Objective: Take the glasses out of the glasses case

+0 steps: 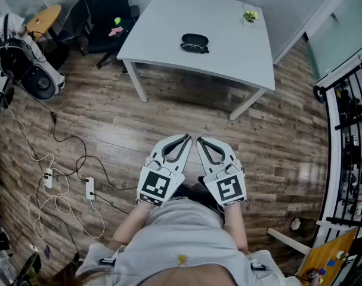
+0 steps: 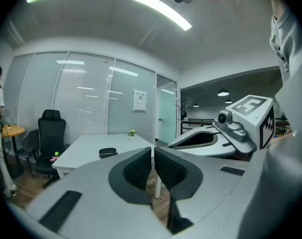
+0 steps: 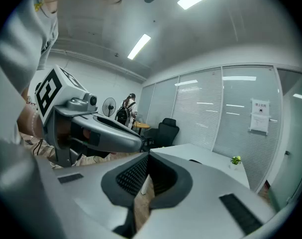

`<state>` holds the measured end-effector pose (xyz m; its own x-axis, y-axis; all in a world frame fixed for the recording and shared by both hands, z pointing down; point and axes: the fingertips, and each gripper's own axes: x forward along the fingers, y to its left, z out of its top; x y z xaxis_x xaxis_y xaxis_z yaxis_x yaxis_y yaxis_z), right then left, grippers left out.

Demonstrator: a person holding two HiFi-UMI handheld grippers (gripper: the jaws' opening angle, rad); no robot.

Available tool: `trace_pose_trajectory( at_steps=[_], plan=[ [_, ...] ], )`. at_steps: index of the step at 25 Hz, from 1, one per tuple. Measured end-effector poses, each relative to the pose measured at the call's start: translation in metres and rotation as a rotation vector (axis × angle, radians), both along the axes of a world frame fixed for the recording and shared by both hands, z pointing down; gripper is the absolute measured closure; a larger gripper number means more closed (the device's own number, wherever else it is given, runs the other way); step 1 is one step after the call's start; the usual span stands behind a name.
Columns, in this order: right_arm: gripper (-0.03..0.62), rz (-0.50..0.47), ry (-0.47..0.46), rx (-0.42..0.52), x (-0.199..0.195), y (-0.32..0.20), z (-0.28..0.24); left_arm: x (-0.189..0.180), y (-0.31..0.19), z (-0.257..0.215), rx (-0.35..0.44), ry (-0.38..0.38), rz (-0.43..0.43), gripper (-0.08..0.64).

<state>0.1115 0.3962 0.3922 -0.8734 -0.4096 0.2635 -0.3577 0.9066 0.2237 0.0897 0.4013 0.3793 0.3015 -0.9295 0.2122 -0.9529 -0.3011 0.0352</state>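
A black glasses case (image 1: 194,43) lies shut on the white table (image 1: 169,34), far ahead of me; the left gripper view shows it as a small dark shape (image 2: 108,152) on the table top. Both grippers hang over the wooden floor, close to my body and well short of the table. My left gripper (image 1: 186,138) is shut with nothing in it, its pads (image 2: 141,167) pressed together. Beside it my right gripper (image 1: 199,140) is shut and empty too, pads (image 3: 136,176) meeting. The glasses are not visible.
A small green plant (image 1: 250,16) stands at the table's far right corner. A black office chair (image 1: 106,16) sits left of the table. Cables and power strips (image 1: 90,187) trail over the floor at left. A black railing (image 1: 347,130) runs along the right.
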Motion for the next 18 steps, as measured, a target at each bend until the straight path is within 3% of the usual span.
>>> trace_pose_trajectory(
  at_steps=[10,18],
  plan=[
    [0.574,-0.016,-0.037,-0.025,0.006,0.001,0.003,0.004,0.003,0.003,-0.009,0.013,-0.026,0.518],
    [0.574,-0.045,-0.038,-0.028,-0.018,-0.037,0.014,-0.011,-0.034,0.013,-0.037,0.007,-0.042,0.518]
  ],
)
